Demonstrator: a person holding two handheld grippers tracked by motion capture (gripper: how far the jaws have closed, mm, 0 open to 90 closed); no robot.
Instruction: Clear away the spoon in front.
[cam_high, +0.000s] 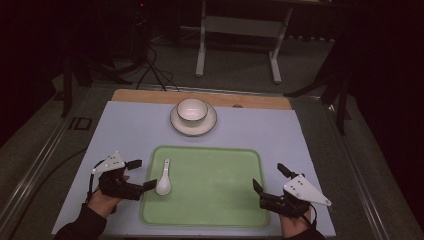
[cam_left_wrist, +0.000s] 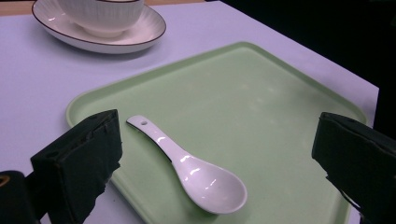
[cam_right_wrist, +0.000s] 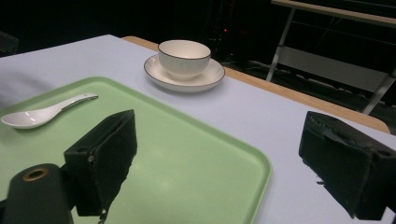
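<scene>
1 glossy white ceramic spoon (cam_high: 163, 180) at left edge of 1 matte green rounded tray (cam_high: 220, 200); 1 ribbed bowl (cam_high: 192, 110) on 1 saucer (cam_high: 181, 126), tabletop (cam_high: 125, 125) far edge; left hand-held gripper (cam_high: 142, 174) spread; right hand-held gripper (cam_high: 269, 177) spread

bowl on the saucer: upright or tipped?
Upright. The bowl sits rim-up, centred on the saucer, its opening facing up in the high view.

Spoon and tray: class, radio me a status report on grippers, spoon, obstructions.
Left gripper open, jaws flanking the spoon. Right gripper open over the tray's right edge. Spoon lies on tray, untouched. Nothing in the way.
</scene>
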